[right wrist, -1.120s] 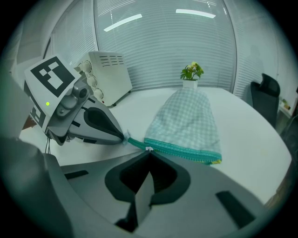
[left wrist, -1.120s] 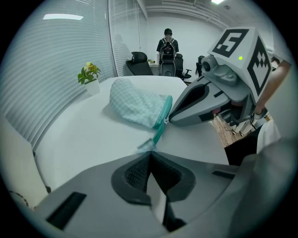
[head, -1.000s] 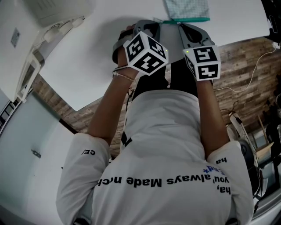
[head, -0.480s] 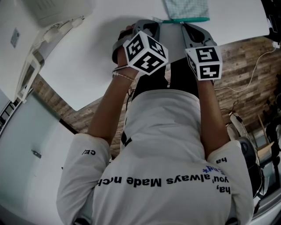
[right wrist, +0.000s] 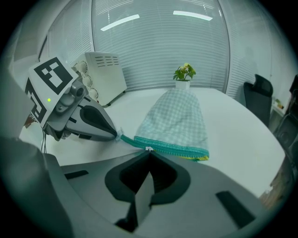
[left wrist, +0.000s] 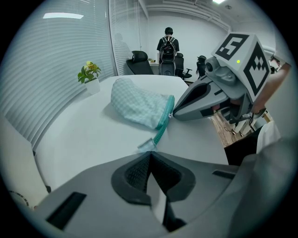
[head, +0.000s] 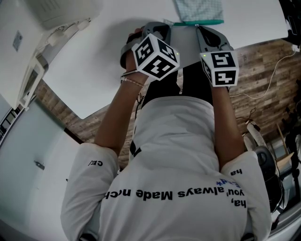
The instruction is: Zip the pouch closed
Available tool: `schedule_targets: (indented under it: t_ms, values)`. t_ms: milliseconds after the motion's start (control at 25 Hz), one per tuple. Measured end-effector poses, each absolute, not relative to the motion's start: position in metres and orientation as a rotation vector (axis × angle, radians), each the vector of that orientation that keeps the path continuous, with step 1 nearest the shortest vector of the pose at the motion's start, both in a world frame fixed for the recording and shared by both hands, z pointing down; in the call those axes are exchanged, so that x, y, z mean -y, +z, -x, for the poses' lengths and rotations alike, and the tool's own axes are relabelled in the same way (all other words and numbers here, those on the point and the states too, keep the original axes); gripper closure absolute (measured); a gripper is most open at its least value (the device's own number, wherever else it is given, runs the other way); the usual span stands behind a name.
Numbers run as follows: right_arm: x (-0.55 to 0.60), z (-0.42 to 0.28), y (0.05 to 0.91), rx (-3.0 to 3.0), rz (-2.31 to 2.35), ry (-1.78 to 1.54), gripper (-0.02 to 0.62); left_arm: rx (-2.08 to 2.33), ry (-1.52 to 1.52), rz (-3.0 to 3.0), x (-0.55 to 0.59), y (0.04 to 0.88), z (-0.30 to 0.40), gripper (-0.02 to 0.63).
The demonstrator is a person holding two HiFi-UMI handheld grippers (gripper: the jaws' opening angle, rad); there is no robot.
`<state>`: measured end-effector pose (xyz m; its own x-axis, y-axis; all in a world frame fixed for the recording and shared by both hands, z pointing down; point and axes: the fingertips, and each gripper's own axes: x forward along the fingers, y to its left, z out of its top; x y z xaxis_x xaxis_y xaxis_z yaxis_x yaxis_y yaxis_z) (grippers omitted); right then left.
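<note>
A mint checked pouch (head: 200, 9) with a teal zipper band (head: 197, 21) lies at the far edge of the white table (head: 94, 61). My left gripper (head: 170, 23) is shut on the tab at the zipper's left end (left wrist: 146, 145), pinched right at the jaw tips (left wrist: 150, 152). My right gripper (head: 194, 26) is shut on the small white zipper pull (right wrist: 148, 149), which sits on the teal zipper band (right wrist: 172, 148) close to the left end. In the right gripper view the pouch (right wrist: 174, 118) lies flat behind the band, and the left gripper (right wrist: 84, 118) holds the tab beside it.
A potted plant (right wrist: 184, 74) and a white appliance (right wrist: 100, 74) stand on the table behind the pouch. Office chairs (left wrist: 139, 62) and a standing person (left wrist: 167, 44) are at the room's far end. Wooden floor (head: 263, 70) shows past the table's edge.
My right gripper has edged slightly to the right along the zipper. The left gripper and the pouch have stayed put.
</note>
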<state>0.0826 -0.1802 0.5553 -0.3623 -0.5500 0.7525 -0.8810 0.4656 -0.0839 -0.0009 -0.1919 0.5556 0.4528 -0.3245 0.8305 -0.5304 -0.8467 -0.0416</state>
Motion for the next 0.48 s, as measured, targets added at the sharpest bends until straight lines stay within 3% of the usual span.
schedule_targets:
  t_ms: [480]
  values:
    - [0.1807,-0.0837,0.5532,2.048,-1.205,0.632,0.588,0.742,1.346,-2.482,0.1925,0.5552,0.0001,0.588]
